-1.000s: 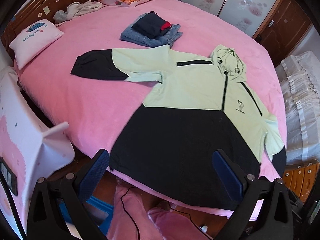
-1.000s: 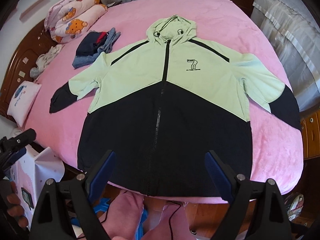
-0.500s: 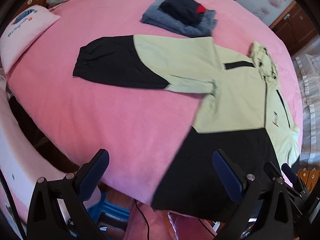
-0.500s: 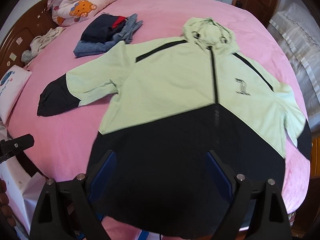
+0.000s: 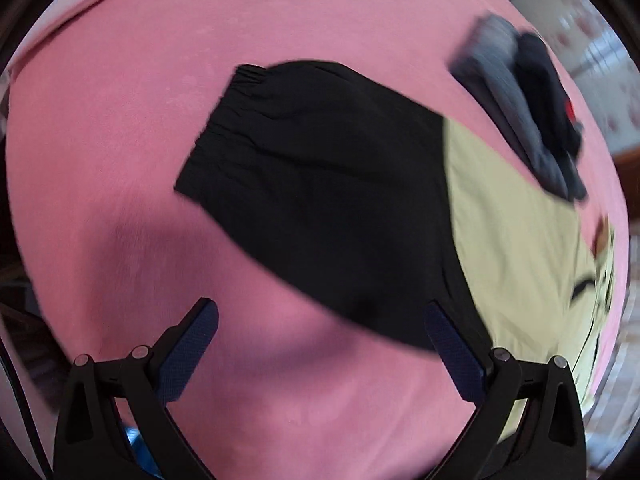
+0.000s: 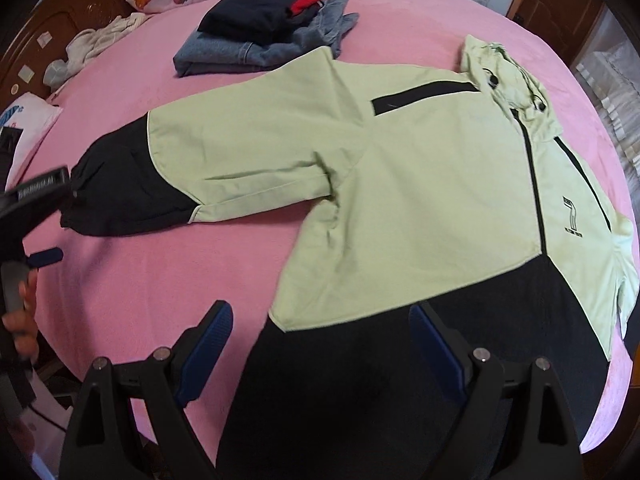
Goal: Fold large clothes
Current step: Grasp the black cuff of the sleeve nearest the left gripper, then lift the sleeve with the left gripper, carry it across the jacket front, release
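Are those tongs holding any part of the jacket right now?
No, nothing is held. The left tongs are open above the black sleeve cuff, and the right tongs are open over the jacket hem.

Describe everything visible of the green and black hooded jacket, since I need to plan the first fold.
The light green and black hooded zip jacket lies flat, front up, on the pink bedspread. Upper body, hood and upper sleeves are green; hem area and cuffs black, thin woven-looking fabric. The zip looks closed, with a printed 7 logo on the chest. One sleeve stretches outward, its elastic black cuff ahead of the open left gripper. The shoulder edge meets folded denim jeans.
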